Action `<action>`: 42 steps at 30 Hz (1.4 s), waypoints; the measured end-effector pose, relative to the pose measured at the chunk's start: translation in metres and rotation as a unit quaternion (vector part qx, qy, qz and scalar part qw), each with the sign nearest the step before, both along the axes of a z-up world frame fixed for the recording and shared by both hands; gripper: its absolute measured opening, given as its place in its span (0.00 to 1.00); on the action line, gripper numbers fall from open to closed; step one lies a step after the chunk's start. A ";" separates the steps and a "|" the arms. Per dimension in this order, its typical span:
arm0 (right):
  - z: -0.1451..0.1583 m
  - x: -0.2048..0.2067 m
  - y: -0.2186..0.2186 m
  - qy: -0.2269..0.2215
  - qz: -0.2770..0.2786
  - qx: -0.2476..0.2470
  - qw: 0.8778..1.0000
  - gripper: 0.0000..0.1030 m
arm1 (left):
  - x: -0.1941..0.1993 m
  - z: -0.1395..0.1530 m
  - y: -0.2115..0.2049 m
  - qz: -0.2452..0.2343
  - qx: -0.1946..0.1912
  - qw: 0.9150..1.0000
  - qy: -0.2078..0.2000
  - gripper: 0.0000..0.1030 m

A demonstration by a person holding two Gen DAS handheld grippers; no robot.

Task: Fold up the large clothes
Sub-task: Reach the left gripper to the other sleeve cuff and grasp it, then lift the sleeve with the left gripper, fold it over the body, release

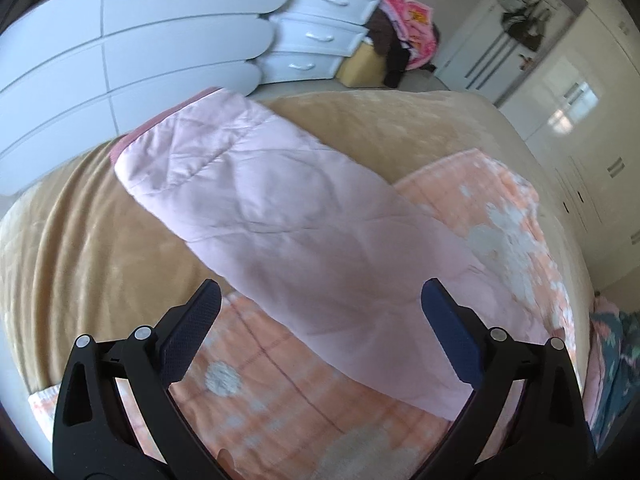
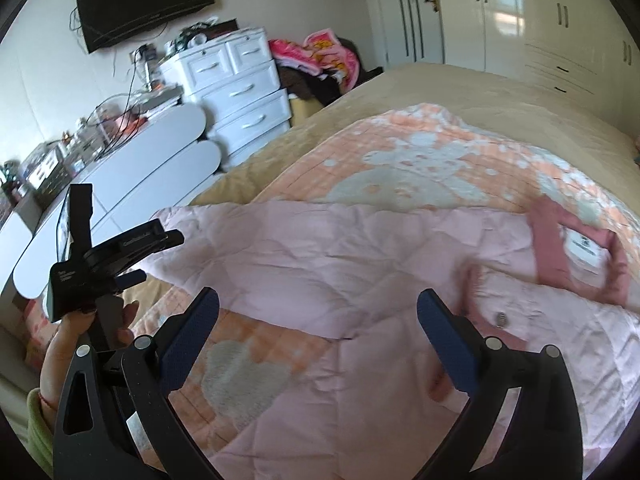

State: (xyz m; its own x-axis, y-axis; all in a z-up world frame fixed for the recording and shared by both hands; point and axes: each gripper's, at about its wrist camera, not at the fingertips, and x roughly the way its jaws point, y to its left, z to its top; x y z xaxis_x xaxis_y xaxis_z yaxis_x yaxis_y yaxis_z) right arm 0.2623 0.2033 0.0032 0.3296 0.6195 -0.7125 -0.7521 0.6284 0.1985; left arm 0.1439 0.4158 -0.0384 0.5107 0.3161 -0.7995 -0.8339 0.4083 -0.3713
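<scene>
A pale pink quilted jacket (image 2: 360, 264) lies on an orange and white patterned blanket (image 2: 400, 160) on the bed. Its collar with a darker pink trim and a white label (image 2: 584, 248) is at the right. One long sleeve (image 1: 280, 216) stretches out across the tan bedspread (image 1: 80, 240). My left gripper (image 1: 320, 308) is open and empty, just above the sleeve near the body. It also shows in the right wrist view (image 2: 132, 260), at the left. My right gripper (image 2: 318, 312) is open and empty above the jacket's front.
A white chest of drawers (image 2: 240, 92) and a white rounded cabinet (image 2: 132, 176) stand beside the bed at the left. A pile of pink and dark clothes (image 2: 320, 64) lies past the drawers. White wardrobes (image 2: 560, 28) line the far wall.
</scene>
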 end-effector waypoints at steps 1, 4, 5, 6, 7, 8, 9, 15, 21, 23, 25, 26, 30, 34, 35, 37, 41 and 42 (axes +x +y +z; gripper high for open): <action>-0.002 -0.001 0.005 0.003 0.004 -0.001 1.000 0.96 | -0.001 -0.003 0.003 0.005 -0.003 1.000 0.002 0.91; -0.009 -0.001 0.013 0.011 0.009 -0.004 1.000 0.96 | -0.006 -0.017 0.020 0.022 -0.025 0.999 0.008 0.91; -0.010 -0.002 0.013 0.013 0.010 -0.004 1.000 0.96 | -0.009 -0.024 0.027 0.033 -0.034 0.999 0.008 0.91; -0.012 -0.002 0.014 0.016 0.011 -0.005 1.000 0.96 | -0.010 -0.029 0.032 0.041 -0.039 0.998 0.004 0.91; -0.014 -0.002 0.014 0.017 0.011 -0.006 1.000 0.96 | -0.014 -0.036 0.039 0.058 -0.048 0.997 -0.007 0.91; -0.016 -0.002 0.013 0.018 0.009 -0.007 1.000 0.96 | -0.017 -0.041 0.044 0.072 -0.053 0.996 -0.014 0.91; -0.017 -0.001 0.012 0.019 0.007 -0.008 1.000 0.96 | -0.019 -0.047 0.049 0.084 -0.059 0.995 -0.022 0.91; -0.021 0.007 -0.013 0.024 -0.017 -0.005 1.000 0.96 | -0.025 -0.062 0.070 0.106 -0.054 0.991 -0.059 0.89; -0.020 0.012 -0.052 0.024 -0.050 -0.001 0.998 0.96 | -0.024 -0.045 0.065 0.092 -0.036 0.991 -0.085 0.16; -0.017 0.013 -0.068 0.025 -0.064 0.008 0.998 0.96 | -0.025 -0.028 0.061 0.081 -0.024 0.991 -0.106 0.10; -0.012 0.013 -0.084 0.025 -0.077 0.017 0.997 0.96 | -0.025 -0.002 0.050 0.065 -0.002 0.990 -0.126 0.10; -0.010 0.012 -0.095 0.023 -0.087 0.023 0.996 0.96 | -0.025 0.007 0.045 0.059 0.007 0.989 -0.133 0.10; -0.003 0.009 -0.127 0.020 -0.116 0.037 0.992 0.96 | -0.027 0.046 0.020 0.029 0.036 0.984 -0.174 0.09; 0.003 0.006 -0.159 0.014 -0.140 0.043 0.989 0.96 | -0.026 0.082 -0.008 0.001 0.059 0.976 -0.212 0.08; 0.005 0.006 -0.166 0.012 -0.144 0.045 0.988 0.96 | -0.025 0.088 -0.014 -0.003 0.064 0.974 -0.218 0.08; 0.007 0.003 -0.183 0.008 -0.156 0.049 0.986 0.96 | -0.022 0.104 -0.032 -0.022 0.081 0.969 -0.231 0.08; 0.009 -0.003 -0.211 0.008 -0.178 0.057 0.982 0.96 | -0.015 0.129 -0.064 -0.058 0.096 0.960 -0.255 0.08; 0.009 -0.004 -0.219 0.010 -0.183 0.058 0.981 0.96 | -0.013 0.136 -0.074 -0.069 0.101 0.957 -0.263 0.08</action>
